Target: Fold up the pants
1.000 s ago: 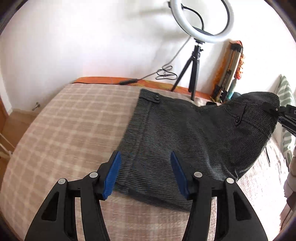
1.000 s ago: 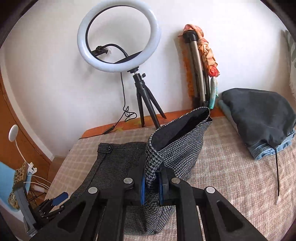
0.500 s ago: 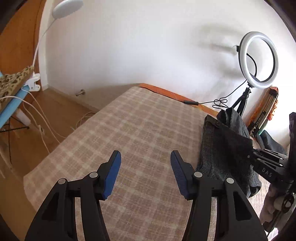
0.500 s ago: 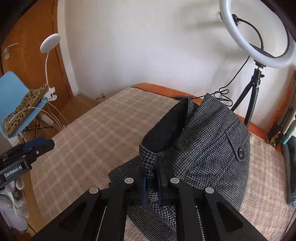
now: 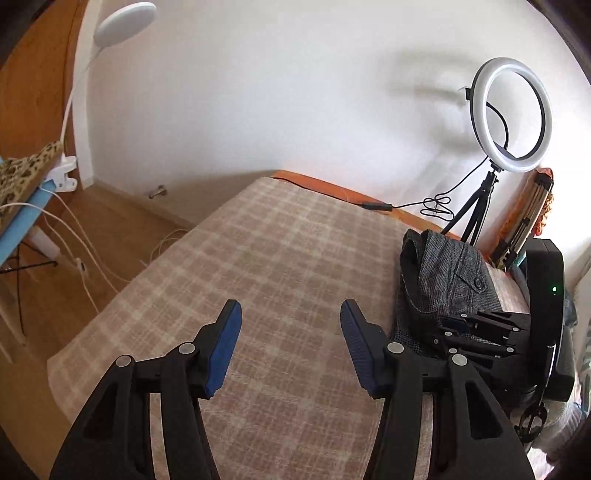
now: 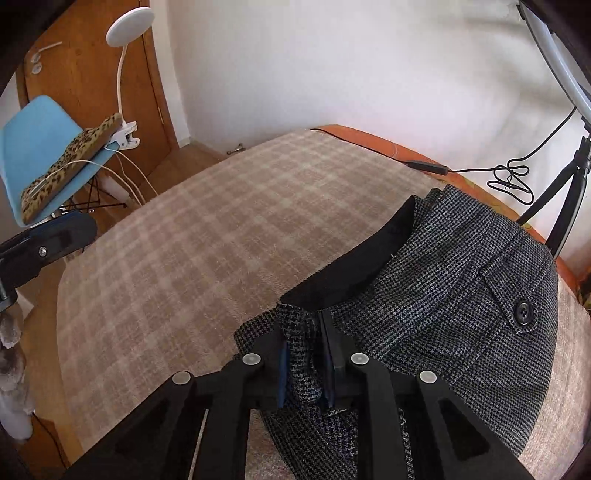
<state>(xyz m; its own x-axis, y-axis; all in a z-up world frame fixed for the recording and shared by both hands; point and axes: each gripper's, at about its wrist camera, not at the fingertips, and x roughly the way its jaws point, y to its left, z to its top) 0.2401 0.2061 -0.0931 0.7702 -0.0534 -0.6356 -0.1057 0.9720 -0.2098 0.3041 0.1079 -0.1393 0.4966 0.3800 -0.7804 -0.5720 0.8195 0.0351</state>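
Presently: pants (image 6: 461,295), grey houndstooth w/ dark lining, lie bunched on the far-right part of the bed (image 6: 221,240), near the orange edge by the wall. One fabric edge is lifted and doubled over the rest, lining showing at the open mouth. Buttoned pocket flap (image 6: 517,306) faces up, so outer side is on top there.

Right gripper (image 6: 306,369): blue pads pressed together on a roll of the houndstooth edge, pinching it. Judged reason: the held edge is being carried across the garment to make a fold, which is why the cloth stands up rather than lies flat.

Left gripper (image 5: 291,347): fingers spread wide, nothing between them, hovering over bare plaid cover, well apart from the pants (image 5: 447,280). In its view the right gripper (image 5: 448,325) sits at the near end of the garment. Prob. kept clear so it doesn't drag the cloth; could pin or smooth once the fold lands.

Orientation: in the left view the bundle's long axis runs from the near end at the right gripper away toward the wall; mouth w/ lining points left, toward the open bed. Which end is waist vs hem: can't tell for sure.

Outward: ring light (image 5: 511,114) on tripod just behind the pants; blue chair (image 6: 40,147) w/ leopard-print item and clip lamp (image 6: 129,22) off the bed's left side, by a wooden door.
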